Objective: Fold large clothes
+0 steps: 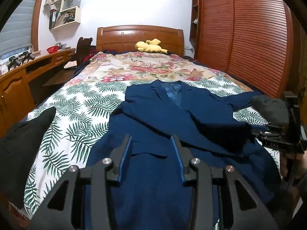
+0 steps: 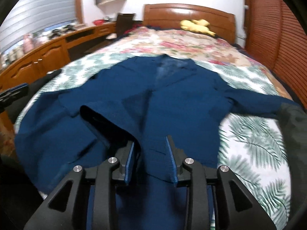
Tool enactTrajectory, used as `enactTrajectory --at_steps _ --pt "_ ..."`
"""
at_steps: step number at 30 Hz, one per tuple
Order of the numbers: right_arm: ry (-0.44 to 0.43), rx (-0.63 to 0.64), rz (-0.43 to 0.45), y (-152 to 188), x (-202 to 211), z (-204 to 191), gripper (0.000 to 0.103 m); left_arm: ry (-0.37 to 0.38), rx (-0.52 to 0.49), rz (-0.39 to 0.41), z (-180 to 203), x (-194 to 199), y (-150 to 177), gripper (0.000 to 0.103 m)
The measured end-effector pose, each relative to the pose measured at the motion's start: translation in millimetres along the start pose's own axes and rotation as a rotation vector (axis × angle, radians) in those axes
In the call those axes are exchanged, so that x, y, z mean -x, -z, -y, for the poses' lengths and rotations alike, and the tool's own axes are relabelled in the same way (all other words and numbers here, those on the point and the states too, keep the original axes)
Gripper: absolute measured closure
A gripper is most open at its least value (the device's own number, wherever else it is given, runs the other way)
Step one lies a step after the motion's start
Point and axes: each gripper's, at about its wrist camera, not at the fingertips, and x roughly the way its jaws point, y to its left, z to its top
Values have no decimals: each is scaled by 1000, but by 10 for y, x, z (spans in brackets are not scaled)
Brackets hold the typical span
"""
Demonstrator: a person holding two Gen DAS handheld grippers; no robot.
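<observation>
A navy blue suit jacket (image 1: 168, 118) lies front up on the leaf-print bed sheet (image 1: 76, 111), collar towards the headboard. Its left sleeve is folded across the body; its right sleeve (image 2: 255, 103) stretches out sideways. My left gripper (image 1: 152, 140) is open just above the jacket's lower front. My right gripper (image 2: 150, 140) is open over the jacket (image 2: 172, 95), with the folded sleeve's cuff (image 2: 107, 122) lying against its left finger. The right gripper also shows at the right edge of the left wrist view (image 1: 268, 132). The right wrist view is blurred.
A dark garment (image 1: 25, 134) lies on the bed's left edge. A floral quilt (image 1: 145, 67) and a yellow plush toy (image 1: 149, 46) sit near the wooden headboard (image 1: 140, 36). A wooden desk (image 1: 28, 67) runs along the left; slatted wardrobe doors (image 1: 239, 38) stand on the right.
</observation>
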Motion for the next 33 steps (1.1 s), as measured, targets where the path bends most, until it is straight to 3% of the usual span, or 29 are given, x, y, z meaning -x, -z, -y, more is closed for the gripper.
enactTrajectory --at_steps 8,16,23,33 --pt "100 -30 11 175 137 355 73 15 -22 -10 113 -25 -8 65" --pt "-33 7 14 151 30 248 68 32 -83 1 372 21 -73 65" --pt "-80 28 -114 304 -470 237 67 54 -108 -18 558 -62 -184 64" --pt "-125 -17 -73 382 -411 337 66 97 -157 -37 927 -589 -300 65"
